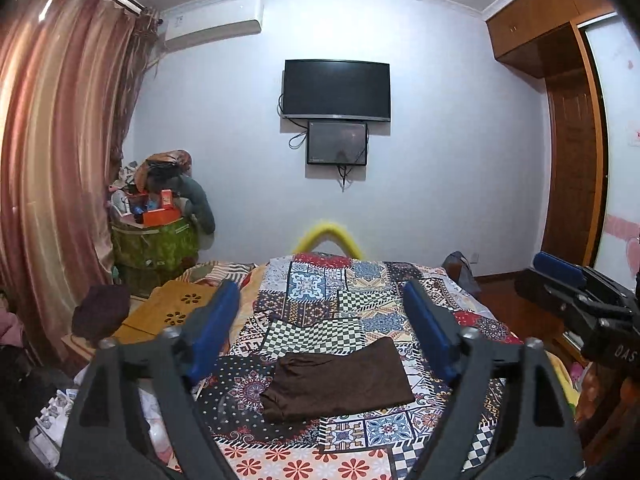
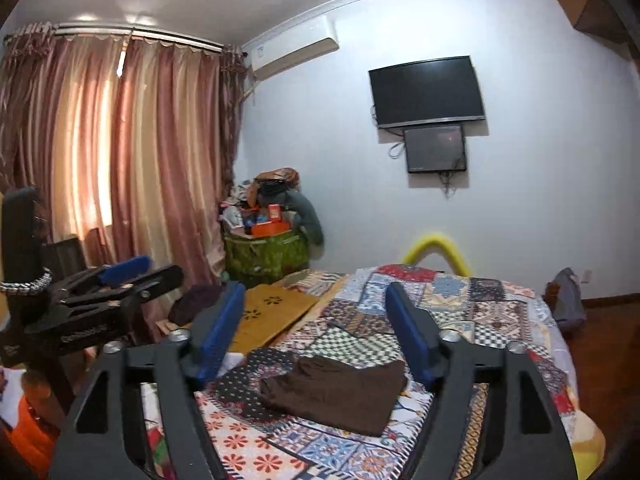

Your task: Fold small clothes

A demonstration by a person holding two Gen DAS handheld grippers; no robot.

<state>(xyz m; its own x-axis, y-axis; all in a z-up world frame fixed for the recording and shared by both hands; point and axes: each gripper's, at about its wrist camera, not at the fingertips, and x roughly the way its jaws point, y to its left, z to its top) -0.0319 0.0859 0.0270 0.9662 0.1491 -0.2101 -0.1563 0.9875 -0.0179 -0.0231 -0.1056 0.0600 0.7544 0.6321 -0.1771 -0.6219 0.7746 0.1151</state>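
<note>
Patchwork bedding (image 1: 360, 292) covers the bed that fills the lower half of both views, with a pale wall behind it. On that wall hang two dark screens: one large television (image 1: 336, 90) and one smaller monitor (image 1: 337, 143) just below it, at 12 o'clock in the left wrist view. One air conditioner (image 1: 214, 24) sits at 11 o'clock, beside the pink curtains (image 1: 60, 152).

One brown garment (image 1: 338, 380), folded flat, lies alone on the bedding, low in the centre of each view, touching neither gripper.

One green fabric bin (image 1: 154, 246) stands at 9 o'clock, heaped above its rim with boxes, cloth and a grey stuffed toy. One yellow perforated board (image 1: 168, 308) lies near it.

Two grippers are in view. The left gripper (image 1: 324, 332) has its blue fingers spread wide apart, gripping nothing. The right gripper (image 2: 316, 328) is likewise spread, its fingers framing the garment from above.
</note>
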